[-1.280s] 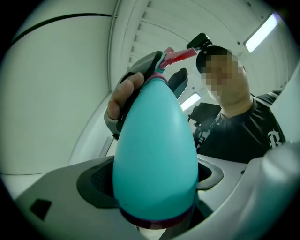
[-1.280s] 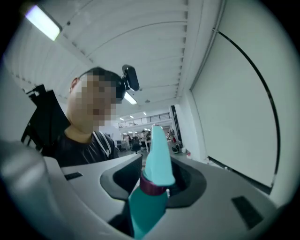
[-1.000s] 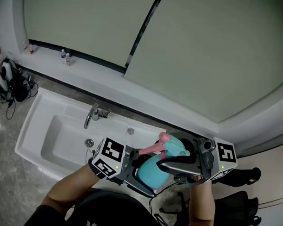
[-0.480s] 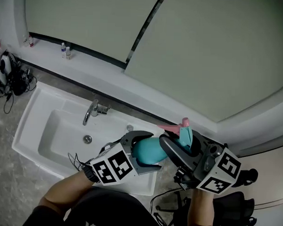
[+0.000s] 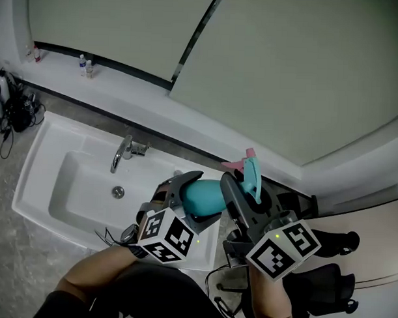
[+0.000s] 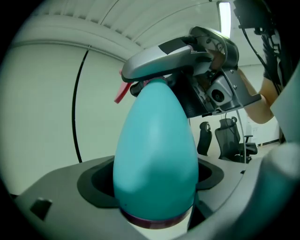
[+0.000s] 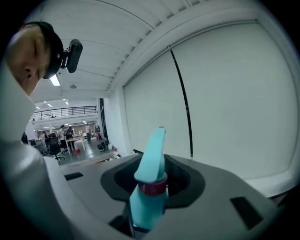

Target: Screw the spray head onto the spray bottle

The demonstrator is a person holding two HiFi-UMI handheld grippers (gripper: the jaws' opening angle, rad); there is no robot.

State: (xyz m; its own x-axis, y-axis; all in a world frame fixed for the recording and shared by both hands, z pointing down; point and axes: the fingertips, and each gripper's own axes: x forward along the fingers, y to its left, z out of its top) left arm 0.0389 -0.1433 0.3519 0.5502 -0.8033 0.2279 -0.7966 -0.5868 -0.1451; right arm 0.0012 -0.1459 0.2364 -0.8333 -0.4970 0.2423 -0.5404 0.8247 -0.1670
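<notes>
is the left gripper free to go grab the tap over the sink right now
Probably not: the left gripper is shut on the teal bottle, so its jaws are full. The path to the tap looks open, though.

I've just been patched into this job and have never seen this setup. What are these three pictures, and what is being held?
There is no robot: a person holds a two-jaw tool in each hand. The head view looks down from the person's head onto a white sink with a faucet. The other two views ride on the tools and look along their jaws. The left gripper is clamped on the teal spray bottle. The right gripper, whose jaws have just been closing, grips the spray head at the bottle's neck. Whether it is screwed tight cannot be told.
</notes>
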